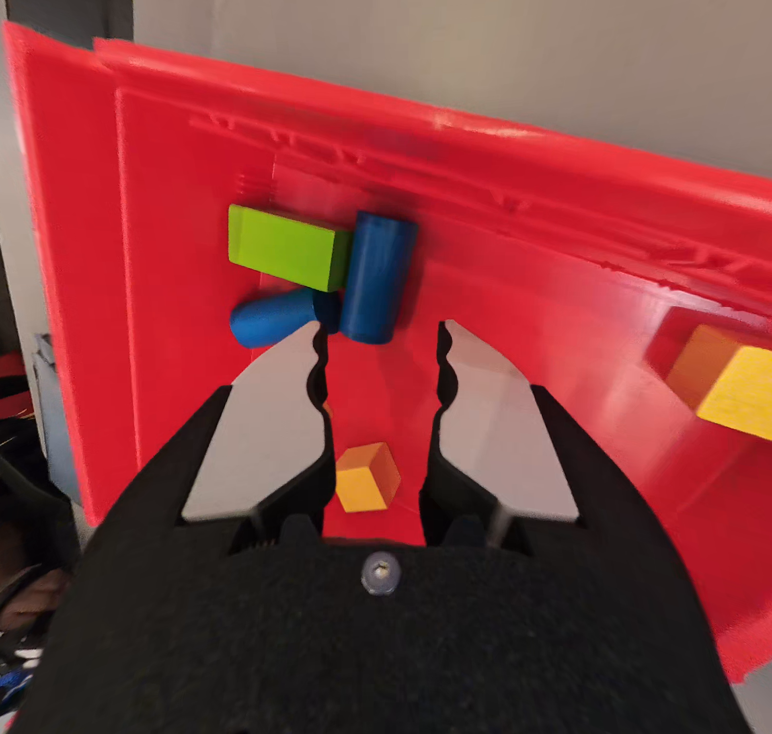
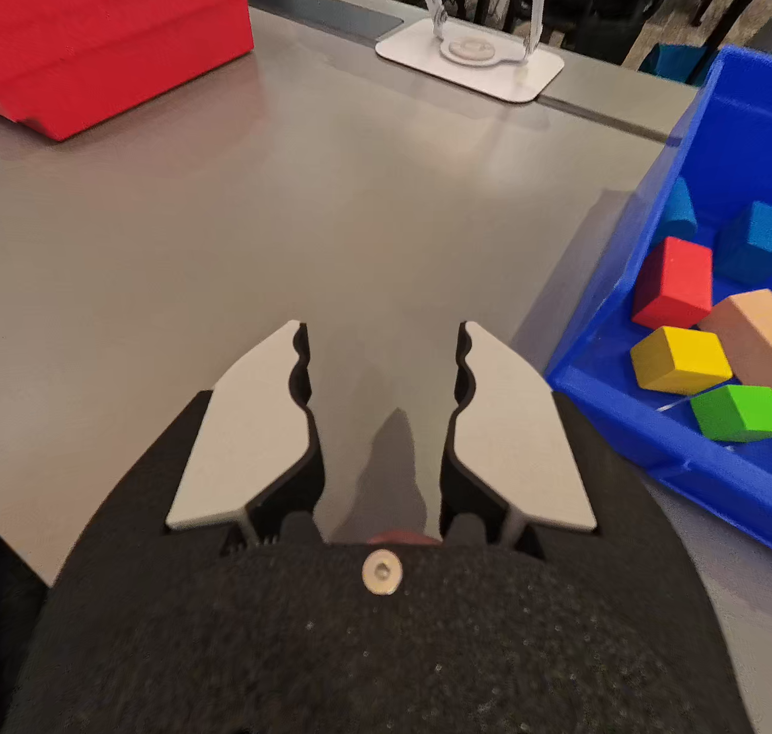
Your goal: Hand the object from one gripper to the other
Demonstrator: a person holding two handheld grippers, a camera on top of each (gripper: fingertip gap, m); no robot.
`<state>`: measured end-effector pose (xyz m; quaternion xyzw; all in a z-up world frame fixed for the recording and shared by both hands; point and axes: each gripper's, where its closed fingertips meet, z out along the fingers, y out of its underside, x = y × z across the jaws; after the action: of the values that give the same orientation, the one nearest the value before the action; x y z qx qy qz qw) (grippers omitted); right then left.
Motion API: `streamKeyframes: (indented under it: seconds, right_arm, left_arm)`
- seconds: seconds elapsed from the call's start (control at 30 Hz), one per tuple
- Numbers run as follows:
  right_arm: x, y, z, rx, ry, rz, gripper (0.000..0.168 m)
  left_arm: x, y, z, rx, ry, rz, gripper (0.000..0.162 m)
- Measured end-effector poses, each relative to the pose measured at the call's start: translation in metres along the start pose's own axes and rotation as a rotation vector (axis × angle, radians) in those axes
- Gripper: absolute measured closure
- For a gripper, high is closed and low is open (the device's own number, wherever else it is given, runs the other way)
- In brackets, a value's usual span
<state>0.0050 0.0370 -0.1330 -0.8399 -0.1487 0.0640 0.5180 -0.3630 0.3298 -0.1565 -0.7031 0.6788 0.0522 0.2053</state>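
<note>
Left gripper (image 1: 380, 325): my jaws gape, holding nothing, above the red bin (image 1: 167, 254).
Object: small orange cube (image 1: 365, 478), yellow-lit front face, lying between my fingers at 6 o'clock on the bin floor.
Neighbours: green block (image 1: 288, 246) touching blue cylinder (image 1: 376, 275) at 12 o'clock.
Right gripper (image 2: 382, 323): jaws spread, empty, over the grey table (image 2: 292, 213); blue bin (image 2: 626, 400) at 3 o'clock.

R claw (image 2: 382, 325) agape, blue bin (image 2: 618, 413) w/ blocks

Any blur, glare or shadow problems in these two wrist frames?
Left wrist view: motion blur smears the red bin rim and the right-edge yellow block. Right wrist view: sharper; soft glare on the grey table, gripper shadow between the right gripper fingers.
</note>
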Motion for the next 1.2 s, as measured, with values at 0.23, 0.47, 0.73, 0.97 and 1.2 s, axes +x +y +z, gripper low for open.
streamKeyframes:
  seconds: [0.23, 0.47, 0.73, 0.97, 1.2]
  right_arm:
    - [0.001, 0.004, 0.005, -0.012, -0.036, 0.076, 0.101]
    - [0.000, 0.004, 0.005, -0.017, -0.052, 0.082, 0.102]
    - [0.002, -0.015, -0.005, 0.027, -0.077, 0.049, 0.102]
    - [-0.029, -0.082, 0.015, 0.146, -0.317, 0.073, 0.104]
    - [-0.096, -0.205, 0.017, 0.393, -0.694, 0.025, 0.106]
  left_arm:
    - [-0.004, 0.006, 0.034, -0.067, 0.077, 0.017, 0.130]
    - [0.002, 0.004, 0.032, -0.047, 0.111, -0.010, 0.130]
    - [-0.003, -0.012, -0.055, 0.210, -0.018, -0.168, 0.131]
    - [0.010, -0.094, -0.187, 0.892, 0.046, -0.426, 0.131]
    - [0.063, -0.189, -0.252, 1.412, 0.387, -0.586, 0.131]
